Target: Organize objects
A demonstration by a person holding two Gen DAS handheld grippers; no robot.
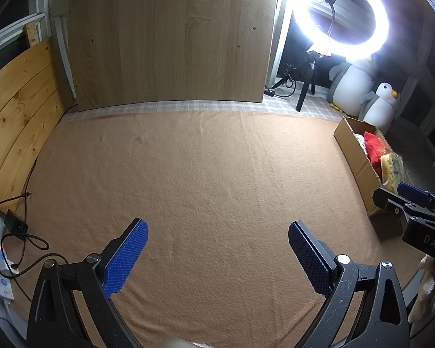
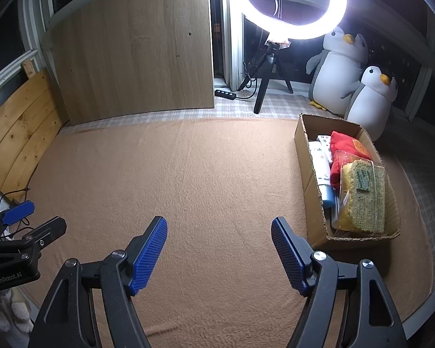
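A cardboard box (image 2: pixel 307 156) stands on the tan blanket (image 2: pixel 206 168) at the right. It holds a red pouch (image 2: pixel 348 145), a yellow-green sponge pack (image 2: pixel 362 197), a white tube (image 2: pixel 322 171) and a small printed box (image 2: pixel 324 140). The box also shows in the left wrist view (image 1: pixel 353 150). My right gripper (image 2: pixel 219 229) is open and empty above the blanket, left of the box. My left gripper (image 1: pixel 217 232) is open and empty over the bare blanket. Each gripper shows in the other's view, the right one (image 1: pixel 414 203) and the left one (image 2: pixel 23 220).
A ring light (image 2: pixel 295 3) on a tripod stands at the back. Two plush penguins (image 2: pixel 345 69) sit behind the box. A wooden panel (image 2: pixel 136 46) leans at the back, pine boards (image 1: pixel 17 110) on the left. A power strip (image 1: pixel 0 275) with cables lies at the left.
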